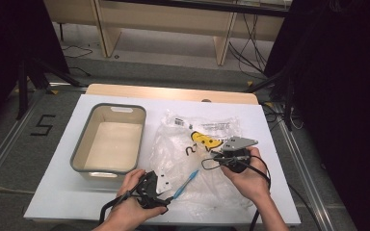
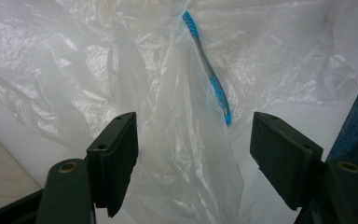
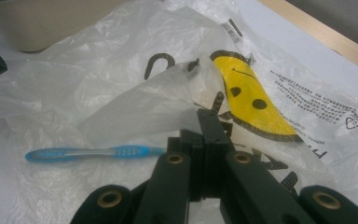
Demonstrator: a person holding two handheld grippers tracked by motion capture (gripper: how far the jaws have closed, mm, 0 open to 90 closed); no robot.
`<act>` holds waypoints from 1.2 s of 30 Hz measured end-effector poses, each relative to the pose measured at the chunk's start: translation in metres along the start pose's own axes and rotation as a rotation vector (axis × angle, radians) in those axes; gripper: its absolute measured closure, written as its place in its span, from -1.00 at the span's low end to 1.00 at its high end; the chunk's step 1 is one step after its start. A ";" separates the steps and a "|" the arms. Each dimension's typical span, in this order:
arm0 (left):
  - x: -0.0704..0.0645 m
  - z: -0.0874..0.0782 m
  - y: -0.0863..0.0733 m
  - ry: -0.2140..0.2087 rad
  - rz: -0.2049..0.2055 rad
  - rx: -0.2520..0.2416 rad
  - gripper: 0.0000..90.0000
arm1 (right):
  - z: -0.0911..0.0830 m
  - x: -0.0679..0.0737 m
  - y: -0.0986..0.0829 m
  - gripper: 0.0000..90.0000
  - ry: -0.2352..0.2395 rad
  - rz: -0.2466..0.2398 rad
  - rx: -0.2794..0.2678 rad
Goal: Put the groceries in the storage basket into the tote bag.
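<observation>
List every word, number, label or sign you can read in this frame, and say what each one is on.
"5": dark tape figure on the floor left of the table.
Yellow smiley face: printed on the plastic bag, no words in it.
Recycling triangle: on the bag, its number too small to read.
Barcode label: on the bag, digits too small.
Black print lines: on the bag, too small and blurred to read.
</observation>
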State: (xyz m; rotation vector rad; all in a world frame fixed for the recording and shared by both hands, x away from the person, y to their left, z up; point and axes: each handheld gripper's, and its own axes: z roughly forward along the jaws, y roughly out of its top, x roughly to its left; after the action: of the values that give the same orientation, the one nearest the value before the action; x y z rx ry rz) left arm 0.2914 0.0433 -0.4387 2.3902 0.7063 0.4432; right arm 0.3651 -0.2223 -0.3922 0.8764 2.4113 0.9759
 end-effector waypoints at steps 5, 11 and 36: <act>0.001 0.000 -0.001 -0.006 -0.017 -0.019 -0.27 | 0.000 0.000 0.000 1.00 0.001 0.004 -0.001; 0.009 -0.004 -0.004 -0.023 -0.057 -0.065 -0.31 | 0.000 -0.001 0.000 1.00 0.005 0.007 -0.001; 0.007 -0.007 -0.001 -0.063 -0.071 -0.073 -0.41 | -0.002 -0.004 -0.003 1.00 0.000 0.016 0.002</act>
State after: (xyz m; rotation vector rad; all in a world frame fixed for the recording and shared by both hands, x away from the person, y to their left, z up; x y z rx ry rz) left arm 0.2935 0.0515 -0.4325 2.2929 0.7323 0.3566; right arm 0.3656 -0.2276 -0.3925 0.8973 2.4097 0.9792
